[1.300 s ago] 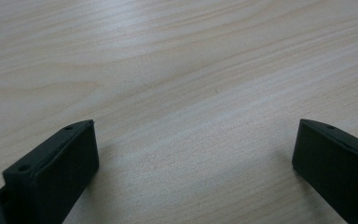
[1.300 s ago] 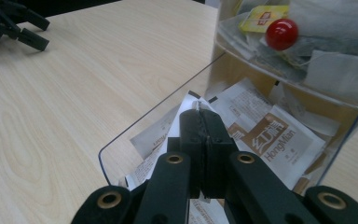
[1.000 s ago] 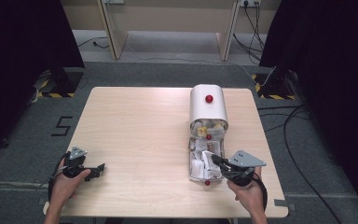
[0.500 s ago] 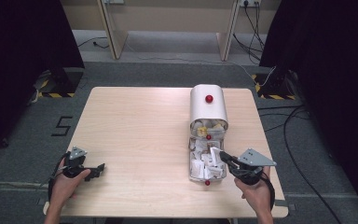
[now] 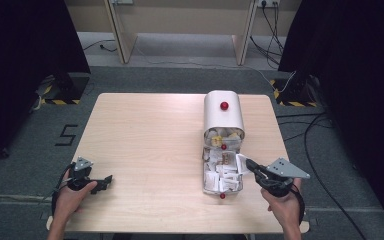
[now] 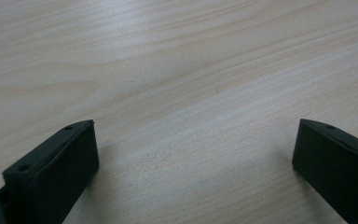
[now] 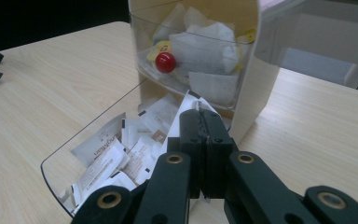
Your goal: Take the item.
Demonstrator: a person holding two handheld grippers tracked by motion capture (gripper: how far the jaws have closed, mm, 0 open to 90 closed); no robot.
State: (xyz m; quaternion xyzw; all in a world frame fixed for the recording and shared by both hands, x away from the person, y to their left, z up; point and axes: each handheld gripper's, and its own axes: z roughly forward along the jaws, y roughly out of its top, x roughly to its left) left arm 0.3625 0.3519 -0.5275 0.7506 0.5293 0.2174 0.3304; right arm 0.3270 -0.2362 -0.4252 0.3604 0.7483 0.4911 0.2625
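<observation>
The right tool has its jaws pressed together on a white packet, right over the near end of the clear tray. The tray runs lengthwise straight ahead into the box. The left tool sits spread wide, well off across the table.

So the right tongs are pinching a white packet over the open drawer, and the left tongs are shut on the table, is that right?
Not quite. The left tongs are open, their jaws wide apart over the bare table, as the left gripper view shows. The rest holds: the right tongs are shut on a white packet over the open drawer.
</observation>
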